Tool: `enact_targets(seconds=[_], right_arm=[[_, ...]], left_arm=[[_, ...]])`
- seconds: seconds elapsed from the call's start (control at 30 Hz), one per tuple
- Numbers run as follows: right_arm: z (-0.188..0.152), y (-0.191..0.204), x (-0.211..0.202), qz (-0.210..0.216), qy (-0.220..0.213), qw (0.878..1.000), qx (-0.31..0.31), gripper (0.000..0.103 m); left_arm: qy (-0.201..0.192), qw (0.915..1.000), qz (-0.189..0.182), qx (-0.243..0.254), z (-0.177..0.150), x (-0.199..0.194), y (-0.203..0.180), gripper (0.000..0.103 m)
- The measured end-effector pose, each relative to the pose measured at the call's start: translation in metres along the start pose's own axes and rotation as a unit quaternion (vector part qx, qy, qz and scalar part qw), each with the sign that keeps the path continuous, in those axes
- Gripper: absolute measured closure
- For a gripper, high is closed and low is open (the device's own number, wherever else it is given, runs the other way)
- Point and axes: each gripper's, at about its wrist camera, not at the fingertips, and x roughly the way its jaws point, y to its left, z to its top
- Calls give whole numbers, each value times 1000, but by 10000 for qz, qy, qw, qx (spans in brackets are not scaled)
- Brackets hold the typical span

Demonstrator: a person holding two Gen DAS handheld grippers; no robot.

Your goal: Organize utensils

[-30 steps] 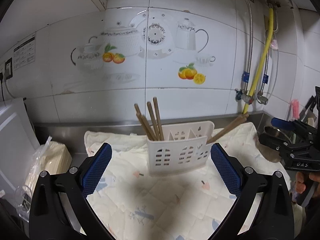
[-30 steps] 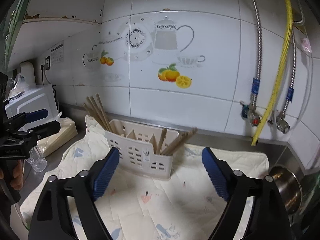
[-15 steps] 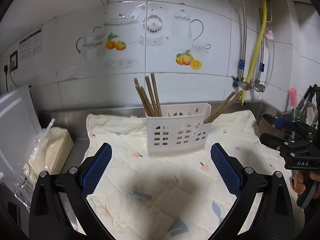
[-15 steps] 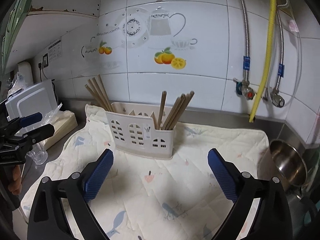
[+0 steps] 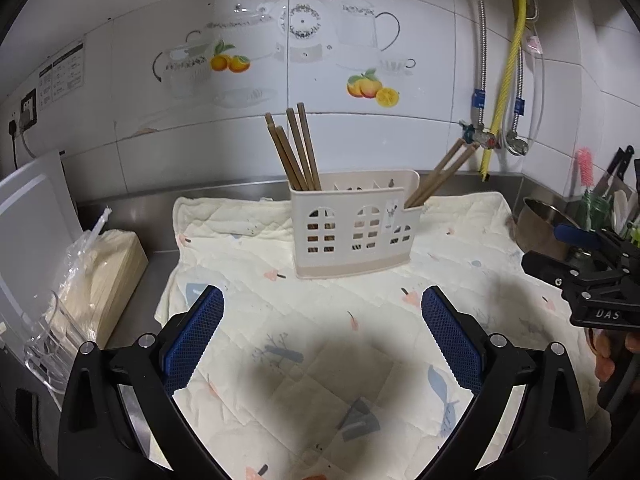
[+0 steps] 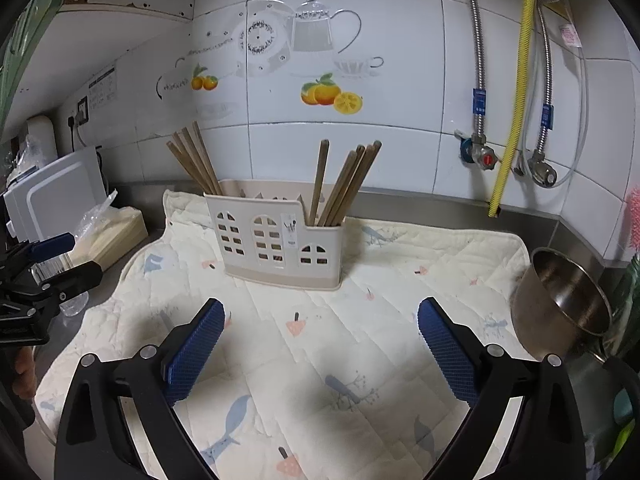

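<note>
On quilted mat (image 6: 360, 280), cream holder (image 6: 280, 236), brown chopsticks (image 6: 344, 184)

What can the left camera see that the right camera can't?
Only the left wrist view shows the black knife handles at the far right. Only the right wrist view shows the whole inside of the steel bowl. Both show the white utensil holder, its brown chopsticks, the patterned cloth and open tongs.
</note>
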Motion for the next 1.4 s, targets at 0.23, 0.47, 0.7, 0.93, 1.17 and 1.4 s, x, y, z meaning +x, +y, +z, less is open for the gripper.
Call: enact_targets(seconds=[0.23,0.47,0.7,0.93,1.17,1.4], right_arm=[[-8,-2,1,25,72,9999,109,9],[-11,2,1,60,122,9999,93,8],[-13,5,3,99,150,9998,70,8],[-15,7,3,133,167,9997,68,8],[-18,7,5,150,217,9996,84,8],[-19,7,6,186,230,9995,90,8]], left_arm=[[76,10000,-9,-42,-8,1,-1,5],[149,9998,-44,-81,-14,3,-4,5],[194,9997,-57,-103,-16,5,-4,5],[233,9997,-73,-92,-17,6,-6,5],[297,9995,-74,-96,-20,9,-8,5],[337,9993,-68,-112,-21,11,-7,5]])
